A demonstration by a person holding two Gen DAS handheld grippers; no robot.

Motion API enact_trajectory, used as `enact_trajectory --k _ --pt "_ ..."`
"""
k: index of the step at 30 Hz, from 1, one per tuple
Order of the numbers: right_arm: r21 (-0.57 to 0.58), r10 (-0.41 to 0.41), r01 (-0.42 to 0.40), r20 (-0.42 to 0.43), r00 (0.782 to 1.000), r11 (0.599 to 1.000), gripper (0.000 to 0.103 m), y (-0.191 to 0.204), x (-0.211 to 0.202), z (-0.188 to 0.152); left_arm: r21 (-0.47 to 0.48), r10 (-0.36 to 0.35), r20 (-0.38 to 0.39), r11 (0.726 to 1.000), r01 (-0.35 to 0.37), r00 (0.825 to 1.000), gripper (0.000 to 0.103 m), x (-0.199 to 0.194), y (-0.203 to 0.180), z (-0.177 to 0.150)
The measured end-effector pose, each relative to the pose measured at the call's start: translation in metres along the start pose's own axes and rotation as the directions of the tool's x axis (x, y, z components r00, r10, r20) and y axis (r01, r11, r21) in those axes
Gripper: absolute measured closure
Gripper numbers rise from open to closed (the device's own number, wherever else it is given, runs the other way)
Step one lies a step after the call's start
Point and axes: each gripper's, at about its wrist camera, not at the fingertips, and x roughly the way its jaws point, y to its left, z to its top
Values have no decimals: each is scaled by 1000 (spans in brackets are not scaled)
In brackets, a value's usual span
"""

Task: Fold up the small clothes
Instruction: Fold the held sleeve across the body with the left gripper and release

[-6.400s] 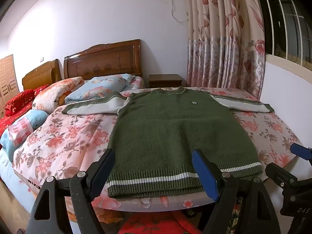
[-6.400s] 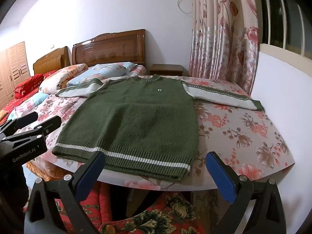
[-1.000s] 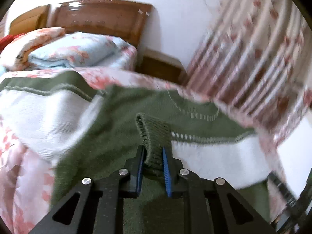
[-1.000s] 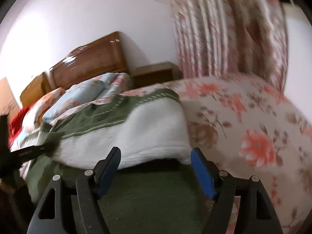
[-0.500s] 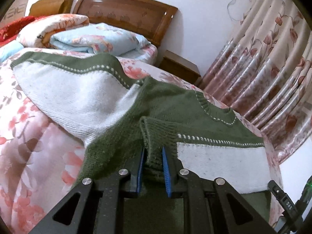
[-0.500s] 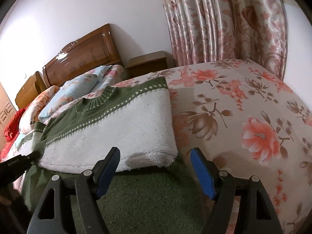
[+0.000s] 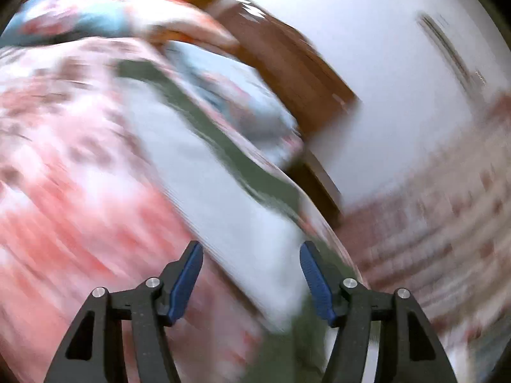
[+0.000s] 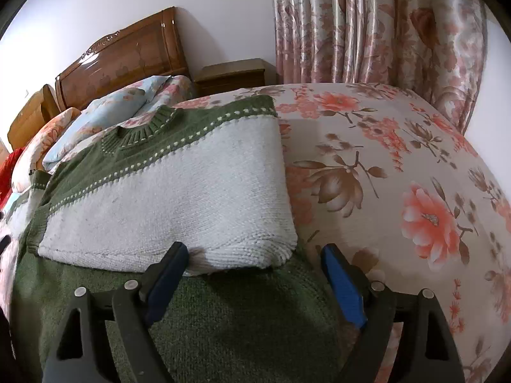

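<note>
A green knit sweater (image 8: pixel 223 316) with white sleeves lies on the floral bed. Its right sleeve (image 8: pixel 179 204) is folded across the chest, below the collar (image 8: pixel 140 131). My right gripper (image 8: pixel 252 271) is open and empty, just above the sweater at the folded sleeve's lower edge. The left wrist view is heavily motion-blurred. My left gripper (image 7: pixel 250 274) is open and empty over the other white sleeve (image 7: pixel 223 210), which stretches out across the bedspread with a green band along it.
The floral bedspread (image 8: pixel 399 191) extends right of the sweater. Pillows (image 8: pixel 105 115) and a wooden headboard (image 8: pixel 127 57) lie behind. A nightstand (image 8: pixel 233 75) and floral curtains (image 8: pixel 367 25) stand at the back right.
My left gripper has let go of the green cuff, opened, and swung fast to the left toward the outstretched sleeve. My right gripper stayed open and barely moved.
</note>
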Motion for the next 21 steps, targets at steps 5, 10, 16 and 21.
enact_trajectory --k 5,10,16,21 --pt "-2 11 -11 1 1000 1000 0 3 -1 -1 -197 46 -26 979 -50 999 44 21 75 72" --pt "-6 18 -18 -1 1000 1000 0 4 0 -1 -266 -83 -62 962 64 995 51 45 106 115" --pt "-4 26 -26 2 1000 1000 0 4 0 -2 -274 -53 -71 961 31 996 95 53 116 112" --pt "-4 38 -38 4 999 999 0 3 -1 -2 -204 -92 53 974 101 994 96 12 78 95"
